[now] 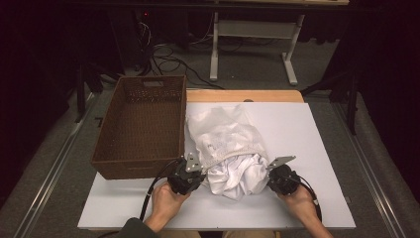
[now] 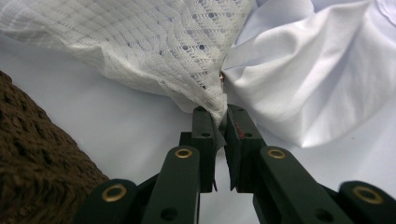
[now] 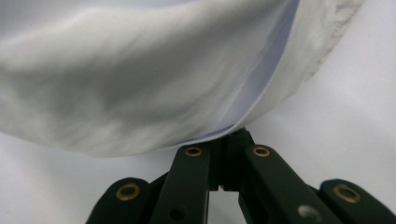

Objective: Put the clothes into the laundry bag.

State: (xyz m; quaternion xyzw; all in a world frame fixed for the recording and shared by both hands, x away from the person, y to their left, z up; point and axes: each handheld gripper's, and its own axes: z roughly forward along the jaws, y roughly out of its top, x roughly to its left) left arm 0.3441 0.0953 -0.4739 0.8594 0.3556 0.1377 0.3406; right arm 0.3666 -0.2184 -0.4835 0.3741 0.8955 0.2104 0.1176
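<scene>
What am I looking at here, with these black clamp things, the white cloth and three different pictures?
No robot here: a person holds a hand tool with two black jaws in each hand. The high view looks down from above the table. There the left gripper and right gripper sit at either side of a crumpled white garment on the white tabletop; a brown wicker basket stands to its left. The other two pictures come from small cameras riding on the tools, looking along their jaws. In the left gripper view the jaws pinch the garment's lacy edge. In the right gripper view the jaws are shut on a smooth fold of it. So both tools grip the same garment.
</scene>
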